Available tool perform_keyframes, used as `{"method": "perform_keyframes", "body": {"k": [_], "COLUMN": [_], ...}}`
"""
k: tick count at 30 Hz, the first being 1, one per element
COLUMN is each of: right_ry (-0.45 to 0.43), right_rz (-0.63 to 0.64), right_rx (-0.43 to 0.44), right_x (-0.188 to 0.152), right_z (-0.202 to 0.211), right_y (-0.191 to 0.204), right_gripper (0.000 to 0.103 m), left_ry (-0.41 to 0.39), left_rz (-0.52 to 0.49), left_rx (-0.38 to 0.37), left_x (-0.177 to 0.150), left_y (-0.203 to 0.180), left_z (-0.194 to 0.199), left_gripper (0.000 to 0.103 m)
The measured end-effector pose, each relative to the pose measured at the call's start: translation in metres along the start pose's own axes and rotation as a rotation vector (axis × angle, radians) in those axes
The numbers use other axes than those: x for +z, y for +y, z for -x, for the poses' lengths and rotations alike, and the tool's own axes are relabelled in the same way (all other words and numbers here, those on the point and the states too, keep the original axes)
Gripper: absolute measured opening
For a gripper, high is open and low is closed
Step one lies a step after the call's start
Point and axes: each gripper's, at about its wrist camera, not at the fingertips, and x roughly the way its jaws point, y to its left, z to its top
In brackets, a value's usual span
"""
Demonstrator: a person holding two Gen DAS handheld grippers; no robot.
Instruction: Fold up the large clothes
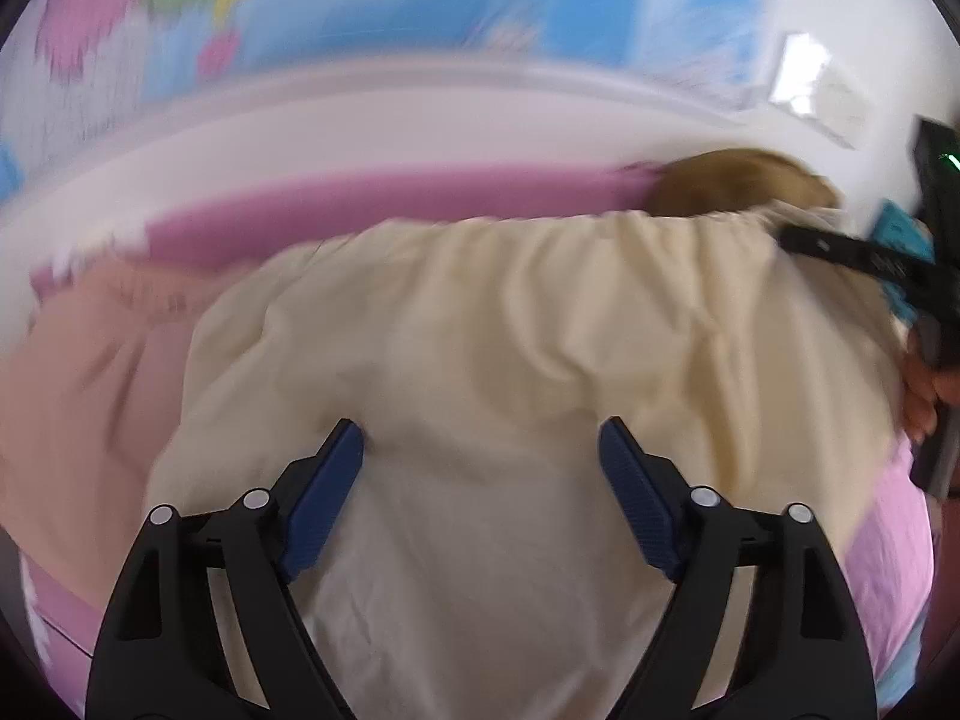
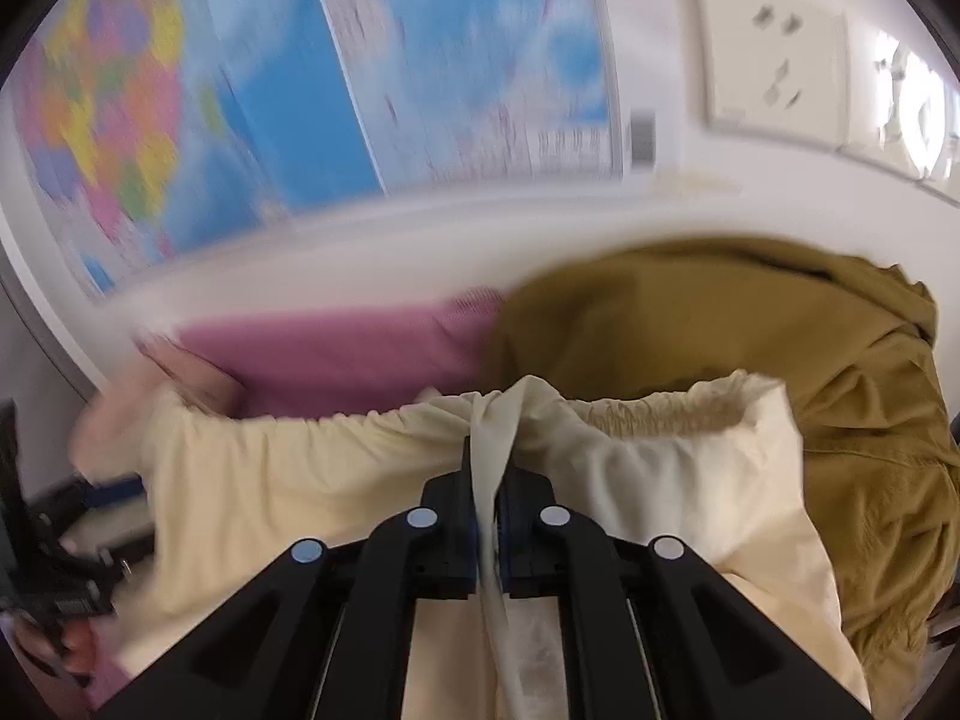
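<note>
**Clerk A:** Item one: pale cream cotton garment with a gathered elastic waistband [image 2: 630, 414], soft, creased, spread over a pink cloth-covered surface [image 1: 384, 204]. Location: directly under both tools, waistband at the far side toward the white wall.

**Clerk B:** Tools?

**Clerk A:** Left gripper [image 1: 480, 450]: jaws spread wide, blue pads clear of the fabric on either side, nothing between them but the cloth lying below. Right gripper [image 2: 487, 462]: clenched on a pinched ridge of the cream fabric just short of the waistband; the fold stands up between the fingers.

**Clerk B:** Handling estimate?

**Clerk A:** Light, limp, no stiffness; likely to sag and drag wherever unsupported. Not fragile, not slippery by the look of the weave. The thicker elastic band should give the firmest hold; a second grip on the band or the opposite hem would likely keep the fold line straight.

**Clerk B:** Neighbouring stock?

**Clerk A:** Mustard-brown heavy cloth garment [image 2: 780, 360], crumpled, touching the cream one at its right edge. Peach-pink soft cloth [image 1: 90, 360] at the left, partly under it. Coloured wall map [image 2: 420, 60] and a white wall socket plate [image 2: 774, 54] behind.

**Clerk B:** Containers?

**Clerk A:** None visible; all items lie loose on the surface.
</note>
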Motion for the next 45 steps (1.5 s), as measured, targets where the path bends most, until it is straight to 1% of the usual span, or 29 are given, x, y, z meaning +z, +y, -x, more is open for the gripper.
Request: {"method": "perform_keyframes", "body": {"k": [1, 2, 3, 5, 6, 7, 8, 9, 11, 12, 13, 14, 15, 16, 18, 22, 24, 26, 28, 29, 31, 32, 34, 35, 37, 38, 40, 42, 45], "right_ry": [0.016, 0.038, 0.046, 0.041, 0.029, 0.003, -0.041, -0.070, -0.133, -0.113, -0.083, -0.018, 0.033, 0.058, 0.097, 0.102, 0.049, -0.019, -0.065, -0.072, -0.051, -0.041, 0.023, 0.052, 0.091, 0.104, 0.102, 0.081, 0.025], "right_rz": [-0.018, -0.019, -0.012, 0.000, 0.005, 0.011, 0.045, 0.081, 0.165, 0.164, 0.141, 0.081, 0.025, -0.005, -0.058, -0.167, -0.210, -0.210, -0.205, -0.206, -0.219, -0.232, -0.308, -0.363, -0.424, -0.460, -0.510, -0.545, -0.584], "right_rx": [-0.008, -0.003, 0.003, 0.035, 0.045, 0.042, 0.051, 0.041, -0.040, -0.059, -0.081, -0.071, -0.027, -0.006, 0.040, 0.095, 0.130, 0.176, 0.234, 0.274, 0.348, 0.372, 0.470, 0.497, 0.528, 0.524, 0.535, 0.499, 0.478], "right_x": [-0.002, -0.005, -0.007, -0.011, -0.013, -0.017, -0.024, -0.030, -0.040, -0.040, -0.035, -0.032, -0.030, -0.032, -0.039, -0.044, -0.047, -0.057, -0.073, -0.086, -0.113, -0.123, -0.155, -0.168, -0.183, -0.189, -0.191, -0.193, -0.187], "right_z": [-0.008, -0.015, -0.017, -0.005, 0.005, 0.017, 0.036, 0.047, 0.063, 0.057, 0.047, 0.027, 0.011, 0.000, -0.019, -0.005, 0.022, 0.062, 0.098, 0.114, 0.131, 0.132, 0.122, 0.113, 0.101, 0.089, 0.075, 0.068, 0.063], "right_y": [-0.003, -0.006, -0.007, -0.008, -0.008, -0.008, -0.005, -0.002, 0.002, -0.003, -0.011, -0.029, -0.043, -0.050, -0.062, -0.079, -0.085, -0.087, -0.087, -0.087, -0.082, -0.080, -0.079, -0.080, -0.082, -0.082, -0.083, -0.083, -0.084], "right_gripper": [0.013, 0.014, 0.015, 0.024, 0.036, 0.043, 0.046, 0.055, 0.057, 0.055, 0.049, 0.049, 0.050, 0.055, 0.062, 0.062, 0.063, 0.064, 0.070, 0.072, 0.074, 0.074, 0.075, 0.075, 0.075, 0.075, 0.075, 0.077, 0.081], "left_ry": [0.024, 0.037, 0.049, 0.056, 0.059, 0.061, 0.064, 0.066, 0.067, 0.070, 0.070, 0.070, 0.068, 0.065, 0.059, 0.017, -0.036, -0.112, -0.186, -0.212, -0.211, -0.204, -0.175, -0.148, -0.114, -0.085, -0.034, 0.001, -0.048], "left_rz": [0.032, 0.060, 0.079, 0.064, 0.048, 0.027, 0.005, -0.008, -0.022, -0.027, -0.025, -0.020, -0.016, -0.015, -0.011, -0.024, -0.015, 0.022, 0.052, 0.055, 0.062, 0.067, 0.098, 0.129, 0.192, 0.217, 0.286, 0.336, 0.404], "left_rx": [-0.005, -0.003, -0.001, 0.018, 0.036, 0.056, 0.079, 0.094, 0.107, 0.107, 0.105, 0.101, 0.096, 0.086, 0.074, 0.073, 0.070, 0.025, -0.022, -0.043, -0.073, -0.097, -0.172, -0.224, -0.292, -0.333, -0.355, -0.412, -0.421], "left_x": [0.002, 0.002, 0.004, 0.006, 0.005, 0.004, 0.003, 0.002, 0.002, 0.003, 0.005, 0.006, 0.008, 0.008, 0.009, 0.004, -0.005, -0.024, -0.043, -0.056, -0.084, -0.092, -0.115, -0.127, -0.143, -0.150, -0.159, -0.159, -0.154], "left_y": [0.009, 0.015, 0.020, 0.020, 0.017, 0.013, 0.008, 0.005, 0.000, -0.001, -0.003, -0.003, -0.004, -0.003, 0.003, 0.000, 0.003, 0.014, 0.025, 0.029, 0.036, 0.037, 0.041, 0.045, 0.047, 0.047, 0.048, 0.049, 0.054], "left_z": [-0.012, -0.017, -0.022, -0.027, -0.029, -0.031, -0.034, -0.035, -0.037, -0.039, -0.041, -0.042, -0.045, -0.046, -0.048, -0.038, -0.023, 0.011, 0.042, 0.057, 0.077, 0.081, 0.089, 0.091, 0.086, 0.079, 0.057, 0.036, 0.024], "left_gripper": [0.078, 0.072, 0.071, 0.071, 0.072, 0.072, 0.072, 0.073, 0.075, 0.076, 0.078, 0.079, 0.079, 0.080, 0.081, 0.082, 0.082, 0.086, 0.090, 0.092, 0.092, 0.092, 0.092, 0.092, 0.092, 0.092, 0.092, 0.092, 0.092]}}
